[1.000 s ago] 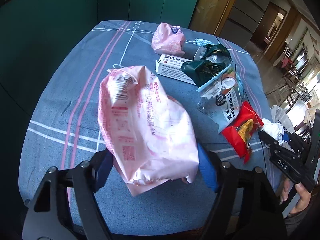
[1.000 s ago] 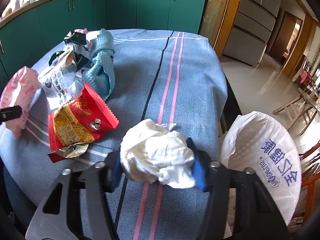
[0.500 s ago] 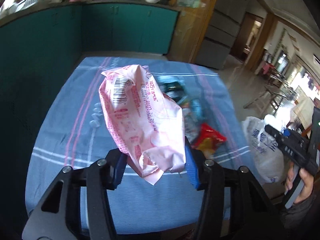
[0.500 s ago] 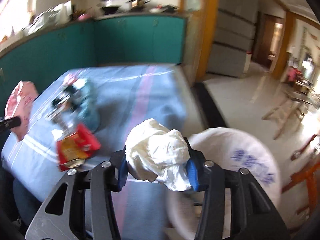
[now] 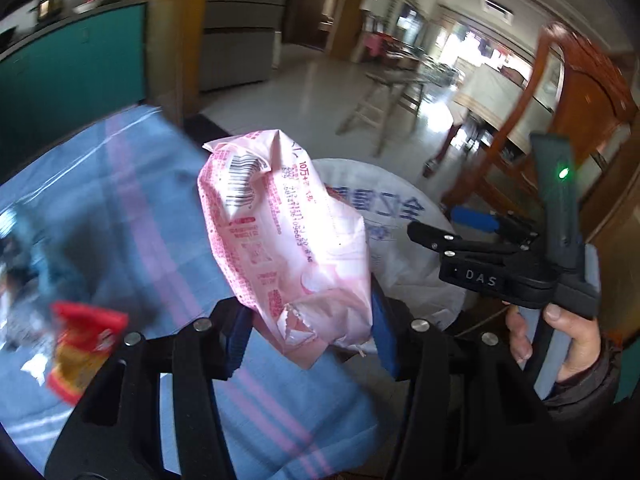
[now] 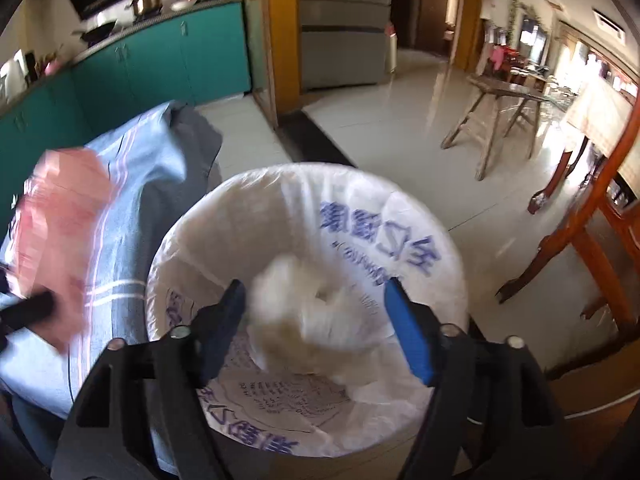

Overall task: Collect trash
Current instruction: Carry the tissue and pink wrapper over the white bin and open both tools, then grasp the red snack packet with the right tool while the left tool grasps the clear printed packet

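My left gripper (image 5: pixel 309 320) is closed on the lower end of a pink printed wrapper (image 5: pixel 288 232). Its jaws are opening slightly, but the blue pads still touch the wrapper. It hangs over the table edge, just short of the white-lined trash bin (image 5: pixel 404 208). My right gripper (image 6: pixel 316 300) is over the bin's rim (image 6: pixel 360 184) and its jaws are opening. A blurred white wad of tissue (image 6: pixel 308 308) sits between them, clear of both pads and low in the liner. The pink wrapper (image 6: pixel 64 220) shows blurred at the left of the right wrist view.
The table's blue striped cloth (image 5: pixel 120 208) holds a red snack wrapper (image 5: pixel 84 344) and more blurred litter at the left. A hand (image 5: pixel 568 344) holds the right gripper's handle. A wooden chair (image 6: pixel 588 240) stands right of the bin, and a stool (image 6: pixel 504 120) stands on the tiled floor beyond.
Both grippers swung from the table toward the bin. The left lifted the pink wrapper off the cloth. The right spread its jaws and the tissue wad came free over the liner.
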{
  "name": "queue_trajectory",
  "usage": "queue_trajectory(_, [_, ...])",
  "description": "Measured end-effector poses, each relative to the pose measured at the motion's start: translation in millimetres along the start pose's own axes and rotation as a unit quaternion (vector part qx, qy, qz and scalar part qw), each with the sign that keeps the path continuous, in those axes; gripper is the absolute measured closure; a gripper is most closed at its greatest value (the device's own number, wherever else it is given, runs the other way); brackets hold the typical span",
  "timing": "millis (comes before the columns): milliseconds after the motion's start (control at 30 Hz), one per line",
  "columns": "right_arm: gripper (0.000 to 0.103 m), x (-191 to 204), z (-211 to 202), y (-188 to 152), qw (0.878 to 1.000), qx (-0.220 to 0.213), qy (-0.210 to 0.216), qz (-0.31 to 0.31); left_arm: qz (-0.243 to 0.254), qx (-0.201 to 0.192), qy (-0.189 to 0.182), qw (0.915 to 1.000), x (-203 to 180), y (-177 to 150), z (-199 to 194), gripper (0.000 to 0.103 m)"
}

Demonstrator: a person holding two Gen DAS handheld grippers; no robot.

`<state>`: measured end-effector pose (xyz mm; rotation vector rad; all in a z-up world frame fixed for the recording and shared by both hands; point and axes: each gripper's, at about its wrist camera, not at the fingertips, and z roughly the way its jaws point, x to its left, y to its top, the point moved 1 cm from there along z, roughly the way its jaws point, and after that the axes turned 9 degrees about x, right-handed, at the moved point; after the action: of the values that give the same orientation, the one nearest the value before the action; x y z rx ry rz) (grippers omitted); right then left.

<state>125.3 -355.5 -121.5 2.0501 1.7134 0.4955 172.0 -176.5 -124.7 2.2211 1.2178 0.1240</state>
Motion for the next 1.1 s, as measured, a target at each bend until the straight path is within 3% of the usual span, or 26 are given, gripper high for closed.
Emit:
queue_trajectory(67, [0.027, -9, -10, 1, 1.0, -0.013, -0.01, 0.011, 0.024, 0.006, -0.023, 0.9994, -17, 9, 18, 0.034])
queue_trajectory(133, [0.027, -19, -19, 4, 0.999, -0.022, -0.014, 0.026, 0.039, 0.009, -0.027, 0.9988, -27, 11, 30, 0.028])
queue_trajectory(233, [0.027, -30, -25, 6, 0.998, -0.033, -0.017, 0.044, 0.039, 0.016, 0.008, 0.9991, -27, 6, 36, 0.014])
queue_trajectory(333, [0.027, -28, -26, 9, 0.998, -0.039, -0.023, 0.039, 0.021, -0.001, 0.048, 0.9986, -9, -6, 14, 0.013])
queue_trajectory(433, [0.027, -14, -22, 12, 0.999, -0.038, -0.004, 0.03, -0.011, -0.039, 0.122, 0.9917, 27, -16, -22, 0.013])
queue_trajectory(500, [0.027, 12, -17, 14, 0.999, -0.032, 0.028, 0.008, -0.058, -0.065, 0.183, 0.9792, 60, -33, -54, 0.013])
queue_trajectory(567, [0.027, 48, -6, 15, 0.997, -0.019, 0.074, -0.025, -0.128, -0.078, 0.215, 0.9649, 103, -52, -85, 0.013])
queue_trajectory(633, [0.027, 81, 2, 16, 0.992, -0.006, 0.114, -0.056, -0.188, -0.082, 0.23, 0.9514, 144, -72, -108, 0.013])
queue_trajectory(767, [0.026, 180, 17, 19, 0.966, 0.019, 0.215, -0.144, -0.277, -0.073, 0.227, 0.931, 201, -100, -131, 0.013])
queue_trajectory(900, [0.023, 247, 39, 20, 0.951, 0.051, 0.238, -0.189, -0.297, -0.073, 0.218, 0.9265, 215, -112, -134, 0.013])
queue_trajectory(1067, [0.023, 279, 47, 10, 0.94, 0.08, 0.253, -0.214, -0.286, -0.064, 0.214, 0.9317, 217, -113, -125, 0.012])
queue_trajectory(1100, [0.03, 282, 45, 5, 0.938, 0.078, 0.251, -0.224, -0.286, -0.064, 0.213, 0.9321, 218, -112, -121, 0.012])
